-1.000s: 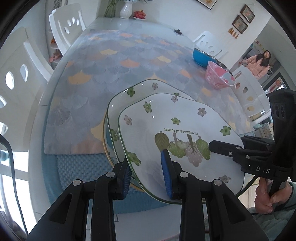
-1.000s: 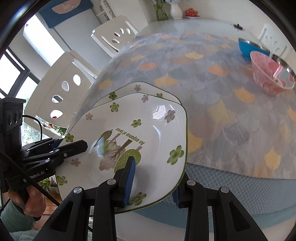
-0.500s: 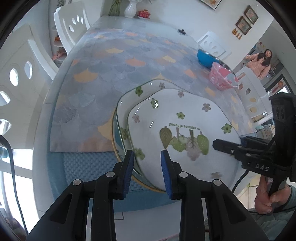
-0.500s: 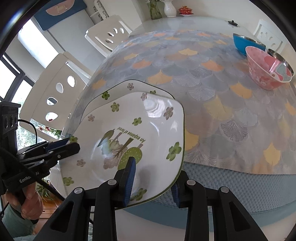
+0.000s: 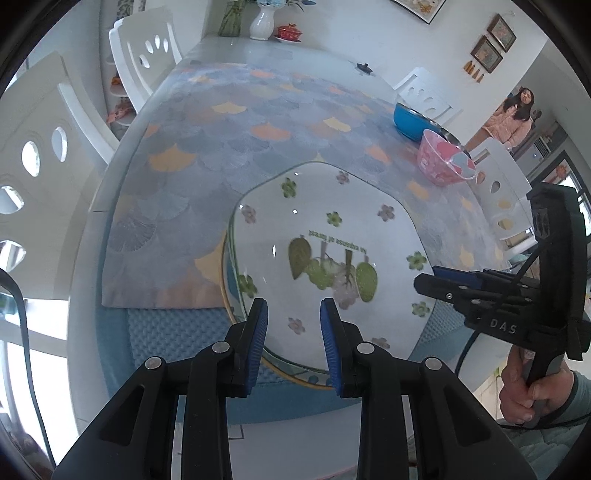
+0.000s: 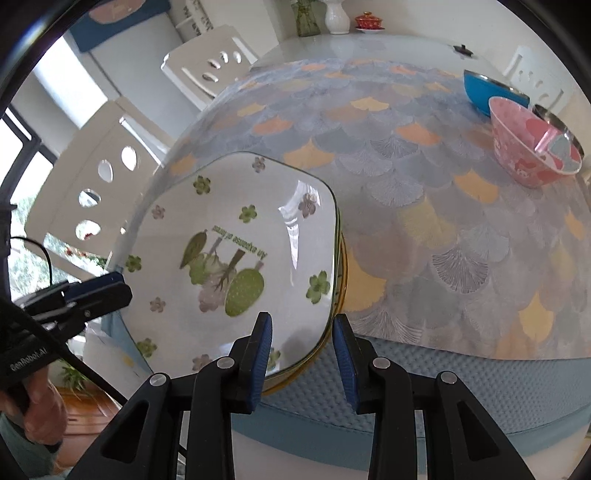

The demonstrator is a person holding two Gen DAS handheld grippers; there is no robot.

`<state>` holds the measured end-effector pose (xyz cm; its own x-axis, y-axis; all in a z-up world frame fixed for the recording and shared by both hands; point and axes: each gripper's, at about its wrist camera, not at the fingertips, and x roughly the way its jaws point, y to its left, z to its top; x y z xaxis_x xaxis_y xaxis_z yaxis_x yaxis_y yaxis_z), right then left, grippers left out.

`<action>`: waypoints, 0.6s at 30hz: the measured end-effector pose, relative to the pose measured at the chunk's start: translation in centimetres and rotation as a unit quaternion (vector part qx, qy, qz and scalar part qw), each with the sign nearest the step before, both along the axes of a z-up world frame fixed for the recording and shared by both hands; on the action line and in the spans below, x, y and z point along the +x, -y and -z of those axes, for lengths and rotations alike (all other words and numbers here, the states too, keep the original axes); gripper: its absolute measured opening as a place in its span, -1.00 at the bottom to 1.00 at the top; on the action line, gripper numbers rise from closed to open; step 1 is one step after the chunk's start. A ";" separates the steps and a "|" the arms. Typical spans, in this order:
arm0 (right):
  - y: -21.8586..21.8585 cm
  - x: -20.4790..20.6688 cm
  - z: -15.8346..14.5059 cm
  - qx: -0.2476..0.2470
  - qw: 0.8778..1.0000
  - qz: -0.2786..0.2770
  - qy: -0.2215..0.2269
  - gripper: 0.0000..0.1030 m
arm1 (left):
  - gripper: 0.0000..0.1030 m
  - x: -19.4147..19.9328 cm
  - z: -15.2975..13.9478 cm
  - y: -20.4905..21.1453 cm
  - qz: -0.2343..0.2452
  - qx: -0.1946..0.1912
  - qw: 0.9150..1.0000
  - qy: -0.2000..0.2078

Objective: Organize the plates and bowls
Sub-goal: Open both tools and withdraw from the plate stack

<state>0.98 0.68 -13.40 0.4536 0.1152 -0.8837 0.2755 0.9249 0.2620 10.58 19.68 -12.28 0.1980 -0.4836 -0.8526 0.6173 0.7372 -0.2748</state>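
Note:
A white squarish plate with green flowers and a forest print (image 5: 332, 236) (image 6: 236, 236) lies on top of a stack of plates at the table's near edge. My left gripper (image 5: 291, 332) is open, its pads (image 5: 258, 325) apart above the plate's near rim, holding nothing. My right gripper (image 6: 303, 347) is open, its jaws astride the stack's near right corner, not clamping it. Each gripper shows in the other's view, the right (image 5: 454, 284) and the left (image 6: 99, 291). A pink bowl (image 5: 443, 162) (image 6: 532, 147) and a blue bowl (image 5: 413, 120) (image 6: 491, 92) stand at the far right.
The table carries a scalloped blue and orange cloth (image 5: 236, 140) and a blue textured mat (image 6: 480, 384) at the near edge. White chairs (image 5: 144, 59) stand around it. A vase (image 5: 262, 22) stands at the far end. A person (image 5: 513, 118) stands at the far right.
The top plate has come down and settled on the stack. Both grippers have opened, let go of it, and drawn back a little toward the near edge.

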 end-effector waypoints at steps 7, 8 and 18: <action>0.8 -0.1 -0.8 0.003 1.000 0.006 0.003 -0.35 | -0.50 0.5 -1.2 0.1 -0.004 -0.008 1.000 0.012; 0.9 -0.1 -1.0 0.003 1.000 0.006 0.003 -0.35 | -0.50 0.6 -1.5 0.3 -0.003 -0.010 1.000 0.016; 3.5 -1.4 -5.7 -0.034 0.998 0.024 0.053 -0.35 | -0.46 1.1 -6.4 4.1 0.017 -0.029 0.996 0.077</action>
<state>-0.43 -2.84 -7.68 0.5487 0.0331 -0.8353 0.2930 0.9282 0.2293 11.68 15.54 -5.88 0.3070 -0.5401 -0.7836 0.6790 0.7012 -0.2172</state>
